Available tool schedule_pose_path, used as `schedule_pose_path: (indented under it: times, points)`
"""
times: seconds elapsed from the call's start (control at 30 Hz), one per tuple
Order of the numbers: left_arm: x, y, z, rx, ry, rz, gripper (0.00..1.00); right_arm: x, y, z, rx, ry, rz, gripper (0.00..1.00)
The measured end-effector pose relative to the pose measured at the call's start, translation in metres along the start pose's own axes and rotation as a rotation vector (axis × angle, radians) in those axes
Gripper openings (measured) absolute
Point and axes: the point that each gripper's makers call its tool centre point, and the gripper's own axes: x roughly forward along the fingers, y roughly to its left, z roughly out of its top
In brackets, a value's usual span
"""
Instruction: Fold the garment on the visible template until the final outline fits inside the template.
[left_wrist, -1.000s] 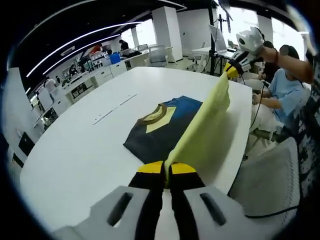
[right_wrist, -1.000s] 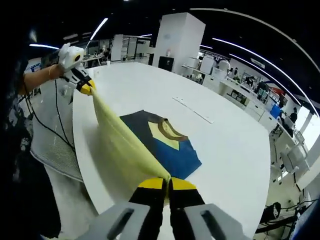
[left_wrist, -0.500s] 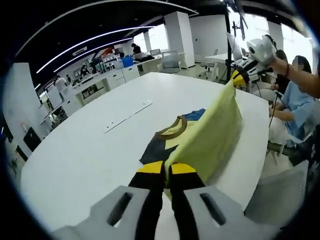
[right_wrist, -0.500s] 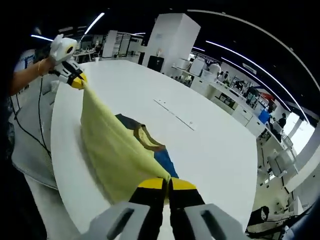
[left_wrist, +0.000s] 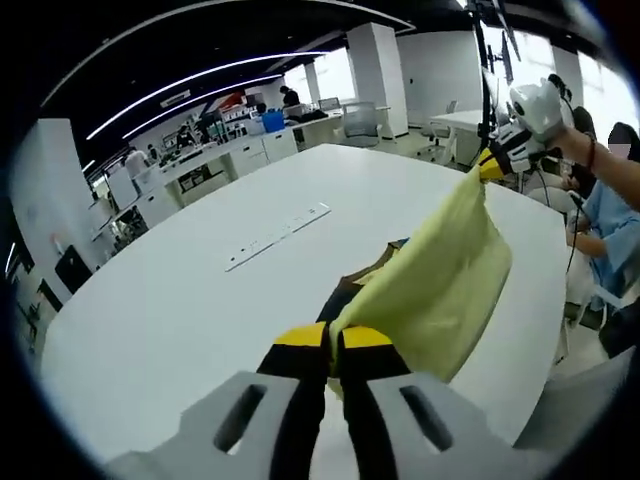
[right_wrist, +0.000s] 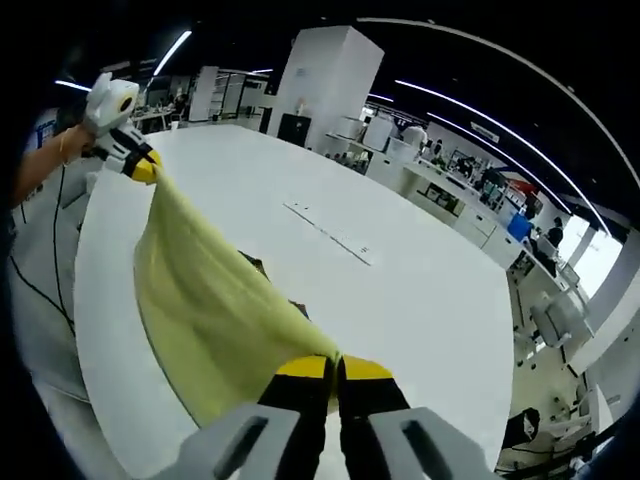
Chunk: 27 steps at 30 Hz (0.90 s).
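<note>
Clamped shut on one corner of the pale yellow fabric garment (left_wrist: 440, 285), the left gripper (left_wrist: 333, 338) held its yellow-tipped black jaws pressed together with the cloth edge pinched between them. From that grip the garment rose as a lifted, sagging sheet above the large white oval table (left_wrist: 180, 300), stretching away to its other corner, which the right gripper (left_wrist: 492, 166) held up near the far table edge in the left gripper view. Beneath the raised sheet a dark part of the garment with a brownish trim lay on the table, mostly hidden; it was probably the neck area, though too little showed to be sure.

In the right gripper view, the right gripper (right_wrist: 335, 367) likewise had its jaws closed on the yellow garment (right_wrist: 215, 310), and the cloth ran from there up to the left gripper (right_wrist: 140, 167), gripped by a person's hand (right_wrist: 112, 110). A small dark patch of the garment peeked out on the table (right_wrist: 400, 270) just past the sheet's upper edge.

A long narrow white strip (left_wrist: 278, 237) lay flat on the table, well apart from the garment. A seated person in a light blue top (left_wrist: 610, 225) was beside the table's edge.
</note>
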Motion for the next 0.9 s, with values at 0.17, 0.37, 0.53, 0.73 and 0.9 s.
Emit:
schedule_pose_path:
  times: [0.17, 0.37, 0.53, 0.73, 0.9]
  points:
    - [0.02, 0.01, -0.008, -0.045, 0.038, -0.005, 0.0, 0.019, -0.006, 0.0, 0.016, 0.008, -0.004, 0.0]
    - [0.041, 0.016, -0.021, -0.086, 0.067, -0.01, 0.0, 0.046, -0.007, -0.011, 0.037, 0.049, 0.03, 0.0]
    - [0.056, 0.02, -0.035, -0.122, 0.095, -0.01, 0.0, 0.066, -0.007, -0.019, 0.047, 0.073, 0.071, 0.0]
    - [0.077, 0.024, -0.049, -0.113, 0.124, 0.007, 0.01, 0.086, -0.004, -0.032, 0.013, 0.128, 0.103, 0.0]
    - [0.094, 0.028, -0.063, -0.12, 0.172, 0.036, 0.01, 0.103, -0.001, -0.045, -0.006, 0.179, 0.111, 0.0]
